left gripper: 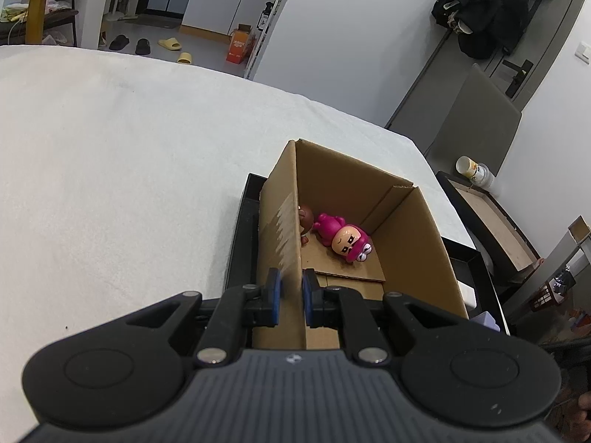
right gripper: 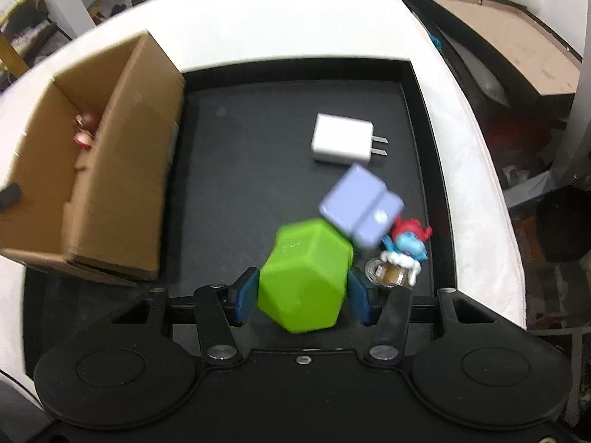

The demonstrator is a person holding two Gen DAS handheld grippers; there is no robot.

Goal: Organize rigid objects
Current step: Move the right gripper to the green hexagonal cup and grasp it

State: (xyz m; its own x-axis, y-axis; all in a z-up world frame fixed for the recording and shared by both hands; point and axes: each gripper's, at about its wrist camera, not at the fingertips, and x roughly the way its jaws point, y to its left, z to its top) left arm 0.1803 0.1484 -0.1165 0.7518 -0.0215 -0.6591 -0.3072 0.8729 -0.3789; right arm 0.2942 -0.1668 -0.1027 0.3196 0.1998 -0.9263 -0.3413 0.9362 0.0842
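Setting: a lived-in home. Slippers [left gripper: 173,48] lie on the grey floor by white cabinets [left gripper: 225,0]; dark coats [left gripper: 484,7] hang on a door with a handle [left gripper: 517,74]. A wooden chair [left gripper: 48,3] stands behind the white-covered tabletop [left gripper: 129,155].

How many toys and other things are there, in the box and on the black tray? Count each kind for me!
Toy figures in the cardboard box: 2 (pink figure, brown figure)
Toy figures on the black tray: 1 (blue figure)
Chargers: 2 (white charger, lilac charger)
Green blocks: 1 (green block)
Total: 6
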